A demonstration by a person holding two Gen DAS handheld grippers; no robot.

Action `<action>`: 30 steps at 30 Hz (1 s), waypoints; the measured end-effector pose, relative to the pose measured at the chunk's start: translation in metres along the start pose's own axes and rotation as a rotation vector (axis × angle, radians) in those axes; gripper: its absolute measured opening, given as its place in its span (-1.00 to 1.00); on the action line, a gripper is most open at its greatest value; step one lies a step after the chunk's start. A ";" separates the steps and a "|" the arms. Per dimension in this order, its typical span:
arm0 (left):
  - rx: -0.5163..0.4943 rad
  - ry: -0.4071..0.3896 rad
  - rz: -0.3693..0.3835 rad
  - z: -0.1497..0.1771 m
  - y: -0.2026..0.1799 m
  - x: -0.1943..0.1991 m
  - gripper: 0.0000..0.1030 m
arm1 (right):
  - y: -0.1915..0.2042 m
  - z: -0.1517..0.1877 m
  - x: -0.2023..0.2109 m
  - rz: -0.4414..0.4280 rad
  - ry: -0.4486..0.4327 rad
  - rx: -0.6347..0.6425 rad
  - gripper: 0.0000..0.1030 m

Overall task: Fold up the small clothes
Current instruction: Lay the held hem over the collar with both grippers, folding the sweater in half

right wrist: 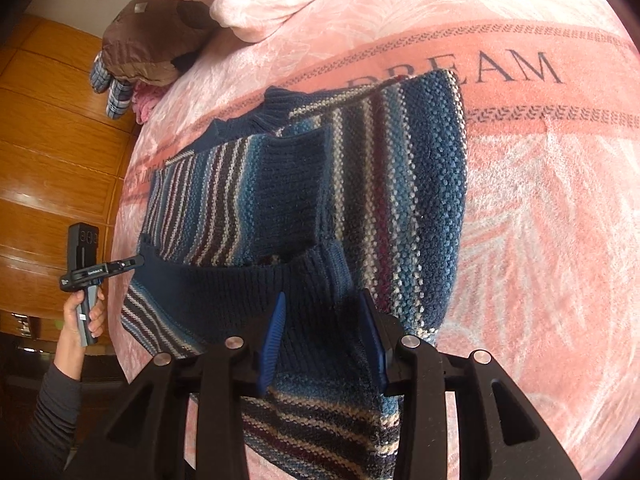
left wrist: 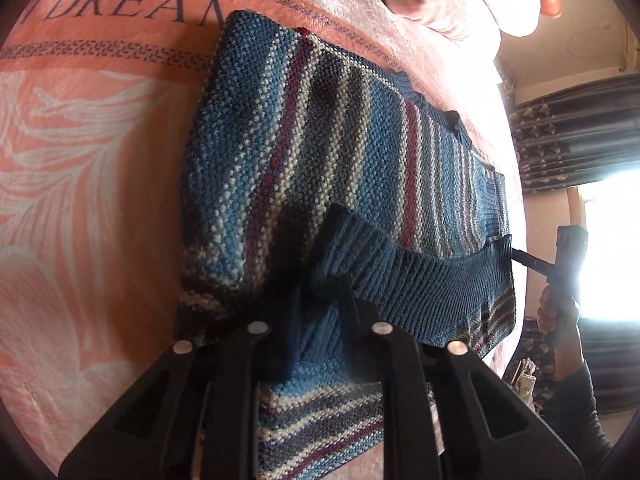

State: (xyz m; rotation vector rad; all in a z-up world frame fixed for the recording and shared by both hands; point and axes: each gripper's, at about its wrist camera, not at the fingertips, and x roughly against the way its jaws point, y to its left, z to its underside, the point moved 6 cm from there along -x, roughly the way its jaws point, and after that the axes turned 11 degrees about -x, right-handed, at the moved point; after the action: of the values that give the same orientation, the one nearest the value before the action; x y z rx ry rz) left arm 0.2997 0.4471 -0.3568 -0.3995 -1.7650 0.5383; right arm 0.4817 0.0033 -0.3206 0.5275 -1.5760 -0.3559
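Black linkage arms of our two hand-held grippers fill the bottom of both wrist views. Our left hand-held gripper (left wrist: 320, 300) has its dark fingers around the ribbed navy hem band (left wrist: 420, 276) of a blue, white and maroon striped knitted sweater (left wrist: 304, 136); the fabric bunches between them, so we judge it clenched on the hem, though shadow hides the fingertips. Our right hand-held gripper (right wrist: 320, 332) shows two blue ribbed pads (right wrist: 274, 332) set apart, with the same hem band (right wrist: 240, 284) lying between and under them. We cannot tell whether they pinch the knit or merely rest over it.

From the opposite camera, each gripper appears at the far corner of the hem, touching the sweater's edge, held by a hand (right wrist: 82, 316) in a dark grey sleeve (right wrist: 52, 412).

The sweater lies on a pink plush bed blanket (right wrist: 540, 220) printed with pale feathers and the word "DREAM". It already looks narrowed: a striped sleeve (right wrist: 224, 184) is laid across the body. We judge the hem is being lifted to fold toward the ribbed neckline (right wrist: 276, 108) at the far end, so the lengthwise fold is not yet done.

Beyond are a pink pillow (right wrist: 260, 0) and a brown cushion (right wrist: 152, 40). The sweater's nearest edge is hidden beneath the grippers, and bright window glare (left wrist: 612, 240) washes out that side.
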 end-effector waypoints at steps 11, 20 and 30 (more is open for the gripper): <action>-0.019 -0.110 0.060 0.002 -0.020 0.032 -0.86 | 0.007 0.009 0.016 0.054 -0.058 0.080 -0.82; -0.061 -0.211 0.083 -0.011 -0.043 0.072 -0.87 | 0.028 0.005 0.065 0.030 -0.184 0.117 -0.86; -0.128 -0.278 0.025 -0.081 -0.063 0.106 -0.87 | 0.060 -0.054 0.102 0.051 -0.311 0.134 -0.86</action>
State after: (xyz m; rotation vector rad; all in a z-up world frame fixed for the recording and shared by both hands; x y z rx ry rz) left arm 0.3516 0.4630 -0.2194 -0.4534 -2.0720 0.5194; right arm 0.5264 0.0044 -0.1983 0.5529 -1.9205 -0.3056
